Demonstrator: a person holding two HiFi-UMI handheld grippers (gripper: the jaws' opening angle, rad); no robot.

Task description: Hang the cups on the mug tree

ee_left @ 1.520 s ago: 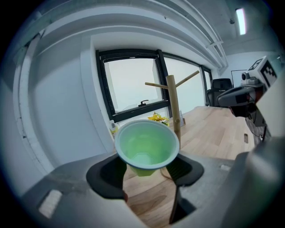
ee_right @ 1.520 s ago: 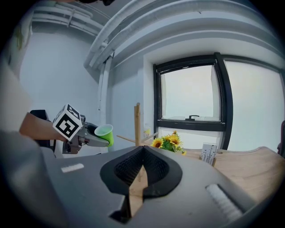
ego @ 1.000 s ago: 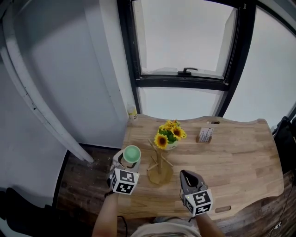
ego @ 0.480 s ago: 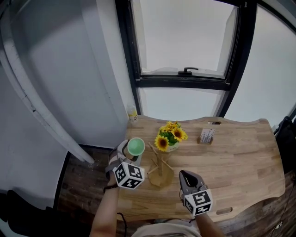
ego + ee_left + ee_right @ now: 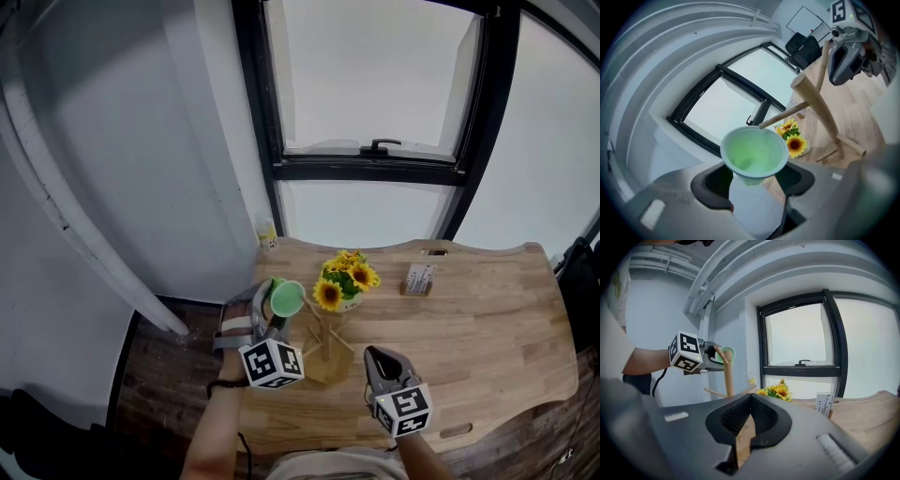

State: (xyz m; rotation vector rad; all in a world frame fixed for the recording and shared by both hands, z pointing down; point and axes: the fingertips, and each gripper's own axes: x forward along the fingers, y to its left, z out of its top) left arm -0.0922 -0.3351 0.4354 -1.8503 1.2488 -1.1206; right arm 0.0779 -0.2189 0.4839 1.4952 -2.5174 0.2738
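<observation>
Left gripper (image 5: 270, 317) clamped on green cup (image 5: 754, 152), just beside mug tree (image 5: 327, 359).
Ease cup onto upper peg (image 5: 783, 115) slowly, w/o knocking tree; right gripper (image 5: 379, 360), jaws together & empty, could steady it.

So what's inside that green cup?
Nothing shows: the cup is bare green inside, down to its bottom. The left tool covers its lower outside, so no handle can be seen.

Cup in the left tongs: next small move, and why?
Probably ease the cup a little toward the peg of the mug tree. The left tongs grip it tipped on its side, and the peg's tip shows just at its rim in the left gripper view. Its handle isn't visible, so how it would catch is unclear.
</observation>
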